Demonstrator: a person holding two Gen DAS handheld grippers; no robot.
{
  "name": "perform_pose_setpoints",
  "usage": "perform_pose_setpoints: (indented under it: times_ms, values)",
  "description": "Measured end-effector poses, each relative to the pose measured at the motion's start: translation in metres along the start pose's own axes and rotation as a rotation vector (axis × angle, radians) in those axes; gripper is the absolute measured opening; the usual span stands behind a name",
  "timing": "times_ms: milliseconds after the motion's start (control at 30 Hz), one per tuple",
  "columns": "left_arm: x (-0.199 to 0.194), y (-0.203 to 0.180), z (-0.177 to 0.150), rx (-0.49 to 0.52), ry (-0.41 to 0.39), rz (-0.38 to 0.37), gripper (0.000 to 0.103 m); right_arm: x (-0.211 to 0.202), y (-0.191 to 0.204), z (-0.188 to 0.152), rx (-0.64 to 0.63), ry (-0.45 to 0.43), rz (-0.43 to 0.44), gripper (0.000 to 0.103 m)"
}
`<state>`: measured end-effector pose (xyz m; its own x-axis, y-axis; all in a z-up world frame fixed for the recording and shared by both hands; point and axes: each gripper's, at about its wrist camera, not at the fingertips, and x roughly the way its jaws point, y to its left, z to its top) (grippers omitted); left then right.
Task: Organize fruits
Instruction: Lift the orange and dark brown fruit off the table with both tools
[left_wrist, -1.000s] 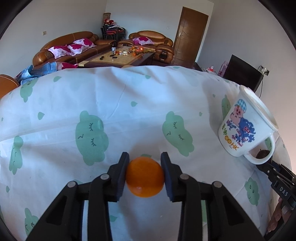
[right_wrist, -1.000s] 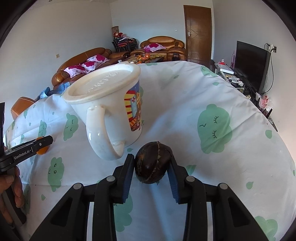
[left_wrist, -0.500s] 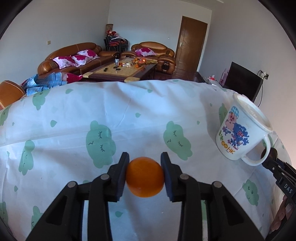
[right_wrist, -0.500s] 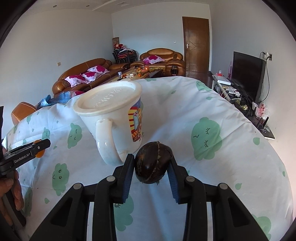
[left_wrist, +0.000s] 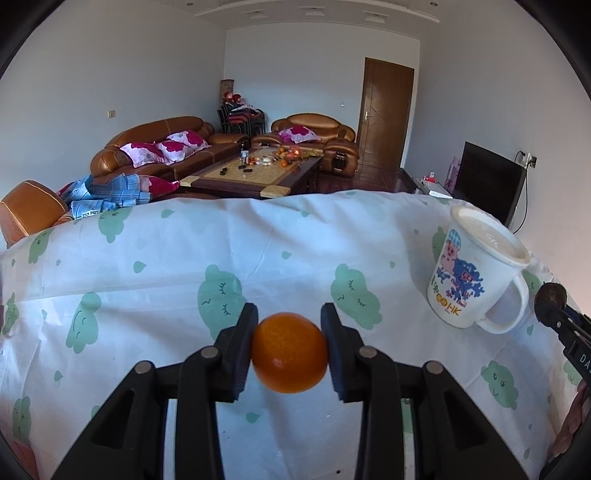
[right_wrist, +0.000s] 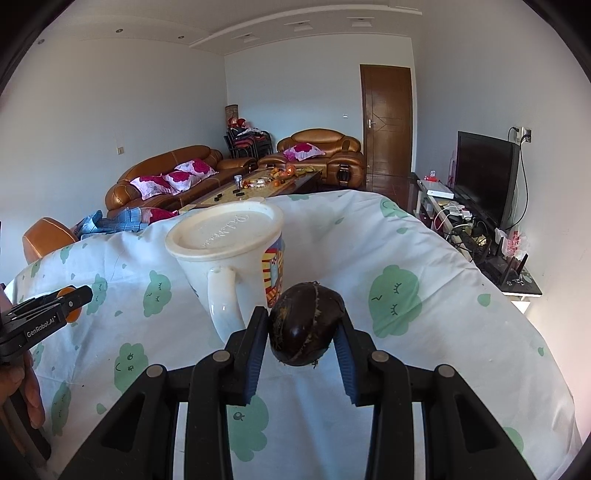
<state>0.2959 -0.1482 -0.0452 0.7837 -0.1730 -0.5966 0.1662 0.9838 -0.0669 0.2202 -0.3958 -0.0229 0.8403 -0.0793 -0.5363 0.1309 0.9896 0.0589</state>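
left gripper (left_wrist: 289, 345) clamped on a round, glossy orange fruit (left_wrist: 289, 352), black fingers (left_wrist: 242, 349) narrow against its two sides, held clear above the counter under a white cloth with green cloud prints (left_wrist: 166, 280). right gripper (right_wrist: 303, 328) likewise closed on a dark brown, rounded fruit with pale seams (right_wrist: 304, 328), fingers (right_wrist: 255, 354) pressed to either flank. between both, nearer the right: a white plastic mug with cartoon print (right_wrist: 231, 258), rim up but apparently capped by a flat cream lid (right_wrist: 225, 230), handle toward the right gripper. probably the drop spot, just ahead and left of the dark fruit; well right of the orange fruit.
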Motion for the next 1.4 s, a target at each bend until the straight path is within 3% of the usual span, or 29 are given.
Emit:
perform_pose_setpoints:
  times_ms: [800, 1400]
  values:
    - [-0.039, -0.003, -0.016, 0.023, -0.11, 0.07, 0.037, -0.035, 0.014, -0.004, -0.058, -0.193, -0.051, 0.037]
    - [-0.057, -0.001, -0.028, 0.047, -0.112, 0.077, 0.037, -0.049, 0.035, -0.013, -0.086, -0.199, 0.027, 0.037]
